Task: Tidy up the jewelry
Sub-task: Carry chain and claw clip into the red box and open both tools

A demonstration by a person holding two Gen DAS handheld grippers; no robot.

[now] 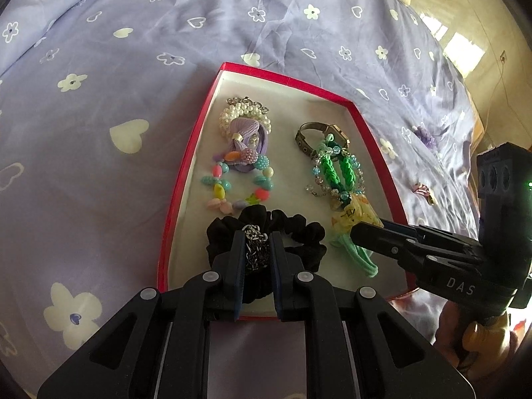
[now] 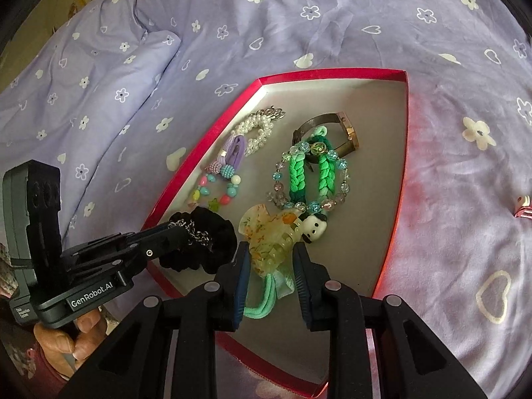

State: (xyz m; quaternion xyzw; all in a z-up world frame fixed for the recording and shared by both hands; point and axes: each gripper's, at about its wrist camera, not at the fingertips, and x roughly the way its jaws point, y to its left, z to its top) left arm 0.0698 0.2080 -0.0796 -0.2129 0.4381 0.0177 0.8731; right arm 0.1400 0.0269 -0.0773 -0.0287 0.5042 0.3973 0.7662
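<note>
Two claws are down in the red box [image 1: 186, 173]: the left gripper [image 1: 256, 249] is nearly closed, pinching a silver chain [image 1: 254, 244] over the black scrunchie [image 1: 299, 236]; the right gripper [image 2: 271, 259] is clamped on the yellow hair clip [image 2: 266, 239] beside it.

A bed [image 1: 139, 66] fills most of both views, covered in a wrinkled lilac sheet [image 2: 332, 26] printed with white flowers and hearts. Beyond its edge lies a glossy yellowish floor [image 1: 465, 33], where bright window light reflects.
</note>
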